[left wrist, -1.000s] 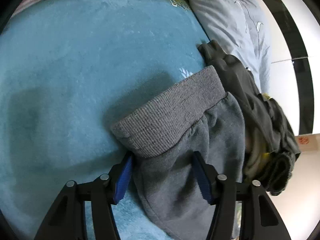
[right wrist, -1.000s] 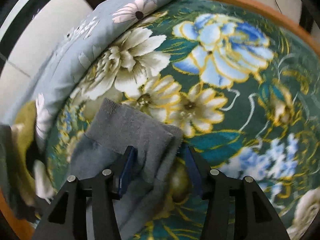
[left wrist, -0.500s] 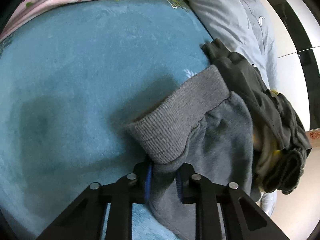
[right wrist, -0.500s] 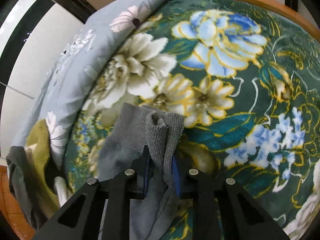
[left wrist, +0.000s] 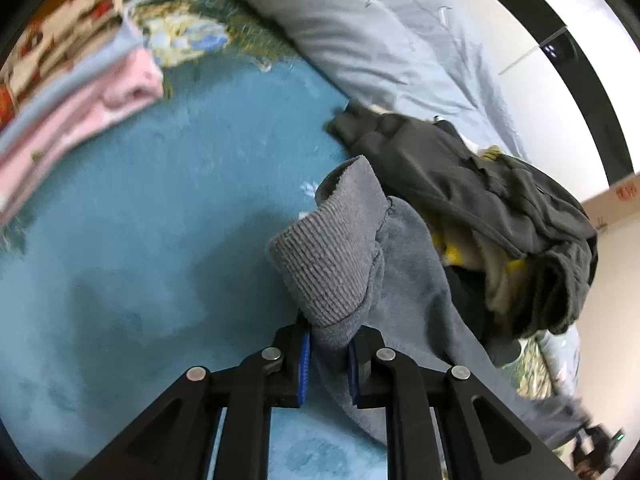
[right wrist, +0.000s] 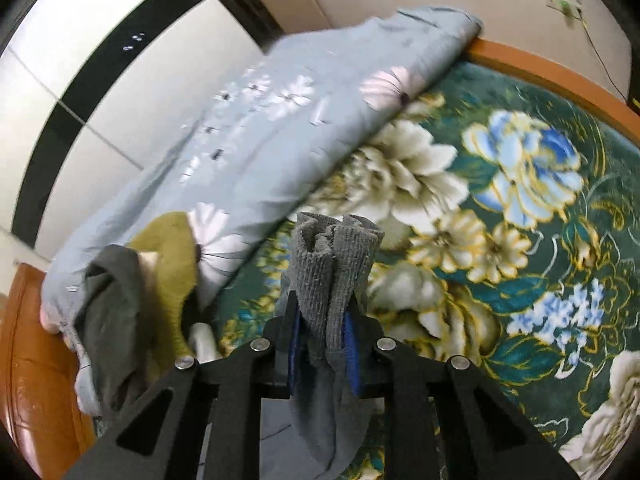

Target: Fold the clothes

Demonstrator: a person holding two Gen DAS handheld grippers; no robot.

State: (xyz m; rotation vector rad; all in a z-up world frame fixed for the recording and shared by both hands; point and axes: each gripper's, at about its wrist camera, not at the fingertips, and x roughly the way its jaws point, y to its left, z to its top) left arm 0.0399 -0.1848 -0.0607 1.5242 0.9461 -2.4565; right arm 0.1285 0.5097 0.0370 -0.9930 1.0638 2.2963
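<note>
Left wrist view: the grey sweatshirt [left wrist: 416,280] trails beside a dark heap of clothes [left wrist: 480,208] on the teal blanket [left wrist: 140,240] — lifting could drag that heap along or let the thick ribbed cuff [left wrist: 332,252] slip out. The left gripper [left wrist: 326,364] has just closed, its jaws nearly together, clamped on the cuff.

Right wrist view: the other ribbed cuff [right wrist: 332,276] is bunched — a shallow bite may slide off over the floral blanket [right wrist: 500,220]. The right gripper [right wrist: 322,350] has likewise just closed, pinching it tight.
</note>
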